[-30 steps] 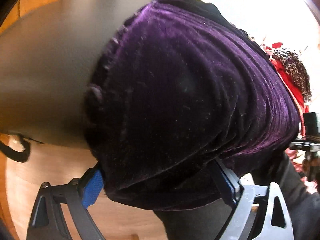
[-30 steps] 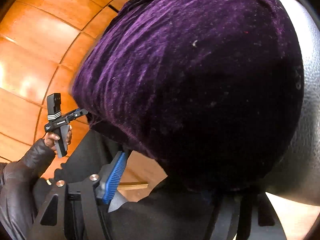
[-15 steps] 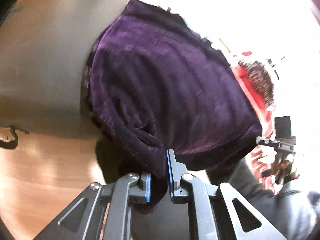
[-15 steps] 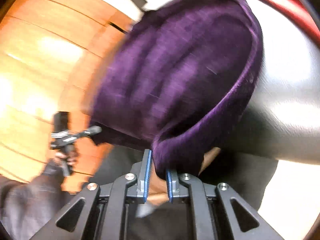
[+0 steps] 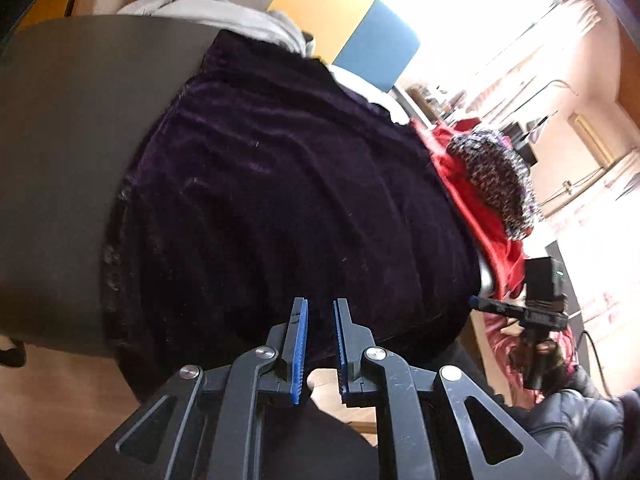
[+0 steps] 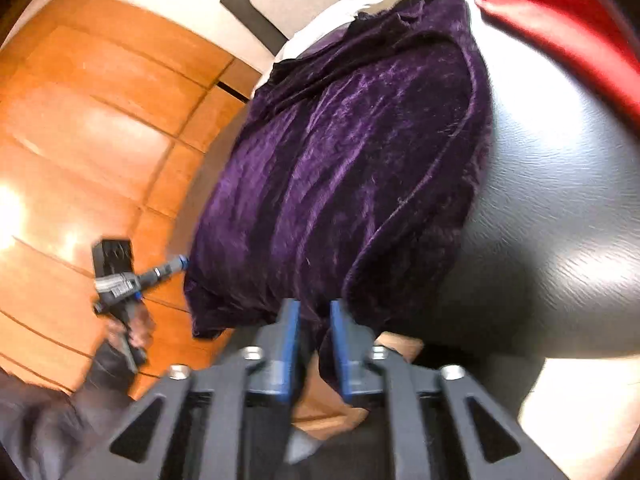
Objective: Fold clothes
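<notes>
Two tongs narrow: left tongs (image 5: pixel 320 344) empty, right tongs (image 6: pixel 314 344) pinching purple velvet garment (image 6: pixel 352 168); doubled over desk (image 6: pixel 560 200), more folds likely.

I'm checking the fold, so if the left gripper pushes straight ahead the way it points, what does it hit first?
Most likely the purple velvet garment. The left gripper points at its near edge, though depth is unclear.

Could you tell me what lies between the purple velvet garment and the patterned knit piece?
A red garment lies between the purple velvet garment and the patterned knit piece, seen in the left wrist view.
</notes>
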### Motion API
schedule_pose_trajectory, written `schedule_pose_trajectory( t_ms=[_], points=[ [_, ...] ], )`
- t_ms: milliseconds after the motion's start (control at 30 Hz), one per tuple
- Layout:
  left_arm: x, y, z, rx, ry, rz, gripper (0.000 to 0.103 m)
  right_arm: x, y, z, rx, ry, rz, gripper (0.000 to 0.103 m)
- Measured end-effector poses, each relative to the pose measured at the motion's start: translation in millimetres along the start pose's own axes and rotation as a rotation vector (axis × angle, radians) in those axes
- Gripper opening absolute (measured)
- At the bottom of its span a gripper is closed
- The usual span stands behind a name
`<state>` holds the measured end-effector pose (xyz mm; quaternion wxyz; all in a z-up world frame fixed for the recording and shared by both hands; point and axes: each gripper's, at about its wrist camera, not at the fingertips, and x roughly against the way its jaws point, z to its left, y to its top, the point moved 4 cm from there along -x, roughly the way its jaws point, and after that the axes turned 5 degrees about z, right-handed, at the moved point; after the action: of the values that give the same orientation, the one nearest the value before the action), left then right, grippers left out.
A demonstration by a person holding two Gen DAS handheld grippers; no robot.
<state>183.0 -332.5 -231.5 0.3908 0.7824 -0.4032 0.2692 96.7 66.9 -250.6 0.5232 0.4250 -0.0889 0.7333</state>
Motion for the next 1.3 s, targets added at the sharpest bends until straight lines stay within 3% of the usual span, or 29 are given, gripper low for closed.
schedule_pose_trajectory(
  t_ms=[67, 133, 200, 267, 300, 333, 400, 433, 467, 533, 600, 667, 800, 967, 1100, 1133, 1167, 1233, 1300],
  points=[
    [-7, -4, 4, 0.006, 0.012, 0.023, 0.012, -5, -16, -14, -0.059, -0.106, 0.082, 0.028],
    [-2, -13, 8, 0.011, 0.020, 0.016, 0.016, -15, -34, -35, -0.189, -0.052, 0.172, 0.024],
    [3, -20, 16, 0.020, 0.067, 0.002, 0.027, -13, -44, -45, -0.206, -0.038, 0.146, 0.022],
    [8, -31, 28, 0.040, 0.120, -0.003, 0.066, -6, -45, -41, -0.148, -0.016, 0.082, 0.027],
    [10, -38, 38, 0.062, 0.159, -0.008, 0.076, -4, -44, -37, -0.106, -0.003, 0.053, 0.031],
    [11, -42, 45, 0.072, 0.177, -0.012, 0.085, -1, -42, -33, -0.041, -0.014, 0.016, 0.042],
    [11, -50, 62, 0.096, 0.238, -0.016, 0.085, 5, -37, -36, 0.022, -0.017, -0.056, 0.069],
    [10, -54, 73, 0.103, 0.281, -0.013, 0.086, 4, -33, -36, 0.034, 0.003, -0.070, 0.090],
    [8, -57, 83, 0.110, 0.321, -0.009, 0.086, 1, -29, -36, 0.044, 0.024, -0.079, 0.103],
    [3, -62, 100, 0.112, 0.360, 0.021, 0.086, -19, -23, -38, 0.039, 0.043, -0.002, 0.103],
    [-4, -66, 117, 0.112, 0.398, 0.054, 0.086, -37, -24, -37, 0.053, 0.043, 0.080, 0.094],
    [-9, -65, 126, 0.096, 0.401, 0.061, 0.086, -56, -22, -35, 0.030, 0.013, 0.148, 0.036],
    [-18, -57, 130, 0.069, 0.340, 0.056, 0.086, -73, -15, -37, -0.089, 0.013, 0.205, 0.031],
    [-27, -49, 129, 0.044, 0.229, 0.055, 0.086, -77, -12, -29, -0.071, -0.026, 0.230, 0.031],
    [-35, -48, 117, 0.049, 0.113, 0.082, 0.084, -72, -16, -23, -0.030, -0.124, 0.234, 0.012],
    [-37, -48, 113, 0.041, 0.090, 0.099, 0.076, -71, -18, -20, -0.013, -0.142, 0.239, 0.010],
    [-41, -51, 107, 0.014, 0.089, 0.133, 0.049, -68, -21, -14, 0.016, -0.153, 0.241, 0.009],
    [-44, -54, 93, -0.050, 0.124, 0.173, 0.005, -55, -21, -2, 0.051, -0.124, 0.221, 0.008],
    [-35, -52, 80, -0.052, 0.076, 0.151, 0.006, -42, -20, 11, 0.084, -0.091, 0.199, 0.008]
  ],
)
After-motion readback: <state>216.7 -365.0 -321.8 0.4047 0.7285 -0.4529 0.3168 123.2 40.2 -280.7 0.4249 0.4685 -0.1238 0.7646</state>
